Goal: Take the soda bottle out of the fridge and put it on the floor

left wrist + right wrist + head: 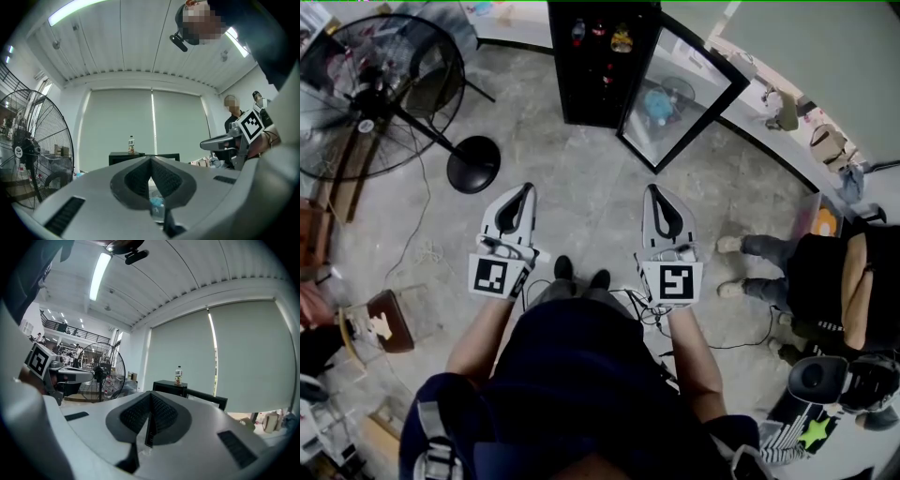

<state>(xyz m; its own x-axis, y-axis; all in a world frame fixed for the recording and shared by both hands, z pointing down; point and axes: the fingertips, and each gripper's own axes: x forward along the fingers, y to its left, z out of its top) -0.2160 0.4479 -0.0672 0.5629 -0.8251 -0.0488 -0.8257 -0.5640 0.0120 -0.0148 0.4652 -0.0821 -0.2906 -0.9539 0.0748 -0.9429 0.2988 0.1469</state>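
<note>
A black fridge (598, 66) stands on the concrete floor ahead, its glass door (680, 98) swung open to the right. A small soda bottle (131, 144) with a white cap stands on top of the fridge; the right gripper view shows this bottle (178, 375) too. My left gripper (528, 187) and right gripper (652, 187) are held side by side at level, well short of the fridge. Both have their jaws together with nothing between them. The dark ribbed pads (140, 180) meet at one line in the left gripper view, and the pads (161, 413) do likewise in the right gripper view.
A large floor fan (370, 94) with a round base (473, 164) stands to the left. A person (834, 281) sits at the right, feet on the floor. A small stool (384, 319) is at the lower left, and cables (741, 342) trail by my feet.
</note>
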